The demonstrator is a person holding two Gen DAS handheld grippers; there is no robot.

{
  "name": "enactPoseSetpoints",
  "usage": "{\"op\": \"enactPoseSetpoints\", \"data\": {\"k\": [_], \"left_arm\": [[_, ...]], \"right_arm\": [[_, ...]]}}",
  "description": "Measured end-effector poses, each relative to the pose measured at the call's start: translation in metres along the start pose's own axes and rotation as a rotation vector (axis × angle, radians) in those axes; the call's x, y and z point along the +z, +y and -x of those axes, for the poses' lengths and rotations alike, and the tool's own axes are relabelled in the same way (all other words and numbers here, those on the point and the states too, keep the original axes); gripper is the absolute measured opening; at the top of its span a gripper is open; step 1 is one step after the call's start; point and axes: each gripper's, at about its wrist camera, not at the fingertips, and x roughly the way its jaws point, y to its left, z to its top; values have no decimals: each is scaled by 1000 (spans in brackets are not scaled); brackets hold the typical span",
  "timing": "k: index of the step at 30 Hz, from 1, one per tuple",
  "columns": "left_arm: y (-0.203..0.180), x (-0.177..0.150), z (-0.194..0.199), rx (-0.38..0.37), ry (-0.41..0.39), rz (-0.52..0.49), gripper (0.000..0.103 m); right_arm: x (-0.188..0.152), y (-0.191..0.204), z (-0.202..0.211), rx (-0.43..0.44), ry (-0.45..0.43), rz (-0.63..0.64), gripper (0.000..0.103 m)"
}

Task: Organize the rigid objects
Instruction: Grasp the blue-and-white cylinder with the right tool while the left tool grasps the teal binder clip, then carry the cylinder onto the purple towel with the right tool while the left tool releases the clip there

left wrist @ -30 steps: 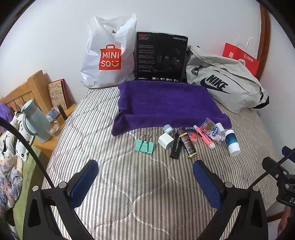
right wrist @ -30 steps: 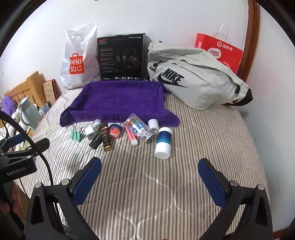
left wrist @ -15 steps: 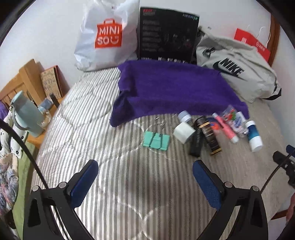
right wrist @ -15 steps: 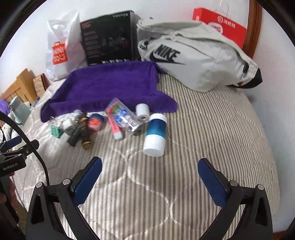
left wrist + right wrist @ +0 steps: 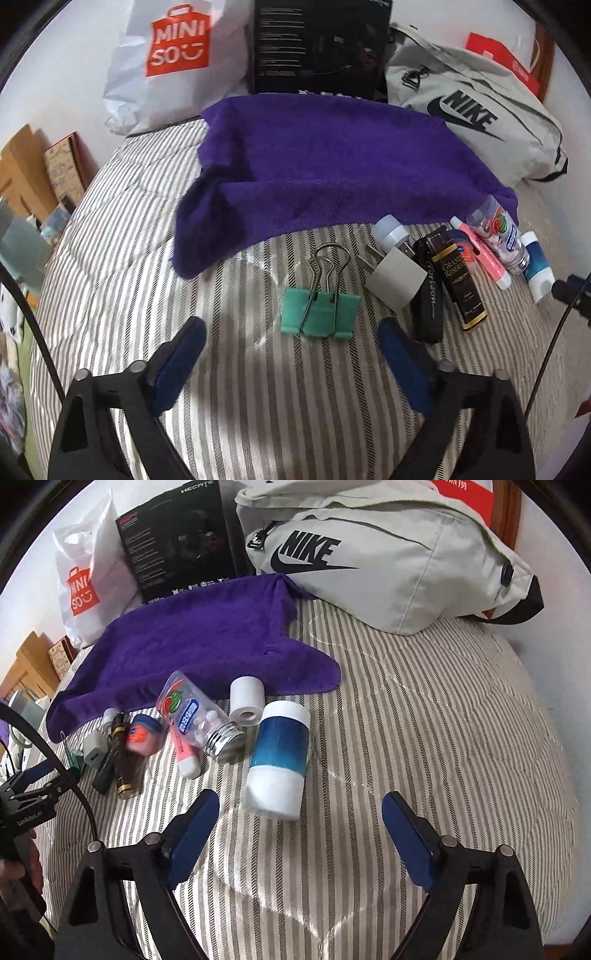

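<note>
A row of small items lies on the striped bed in front of a purple towel [image 5: 332, 166]. In the left wrist view my left gripper [image 5: 291, 343] is open, just short of a green binder clip [image 5: 319, 310]; right of it lie a white charger cube [image 5: 397, 282], a black tube [image 5: 430, 299] and a dark bottle [image 5: 460, 284]. In the right wrist view my right gripper [image 5: 299, 819] is open, its fingers either side of the near end of a blue and white canister [image 5: 279, 757]. Beside it lie a white roll [image 5: 246, 700], a clear candy bottle [image 5: 195, 716] and a pink tube [image 5: 184, 753].
Against the wall stand a white Miniso bag [image 5: 173, 62], a black box [image 5: 321, 44], a grey Nike bag [image 5: 388, 550] and a red paper bag [image 5: 502, 59]. A wooden nightstand [image 5: 22, 177] with a book is at the bed's left. Bare striped bedding [image 5: 443, 738] lies right of the canister.
Both grippers have moved forward and down toward the bed. The binder clip now sits close before the left fingers and the canister close before the right ones. Nothing was taken hold of.
</note>
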Motion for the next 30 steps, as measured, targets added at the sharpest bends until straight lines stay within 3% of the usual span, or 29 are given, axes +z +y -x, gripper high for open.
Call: {"op": "enactPoseSetpoints", "data": {"k": [2,5,6,11,16,21,23,30], "left_arm": [[-1,2,-6,-8,11,-12,76],[-3,5,-8,-7,-6,-46,70],[-3,5,-8,-13,-8,-48,61],[-12,9,-8,-36,-13,-85,39],[-18,8,-8,-3,-1,-85,39],[-15,7,-9,-15,-1,-69,40],[-15,6,-9,-14,-3,-74,40],[-14,7,-9,-14,-2,-62,40]], "right_arm": [[2,-1,-3,7,0,-10,88],[6,1,-7,15,0,-1,83],[7,3,-9,12,5,6,82],[12,8,-23,12,30,22,73],[14,10,-36,3,56,32,57],[18,16,-44,-19,28,55,50],[20,15,-43,-4,39,68,38],[21,9,-45,-1,53,71,39]]}}
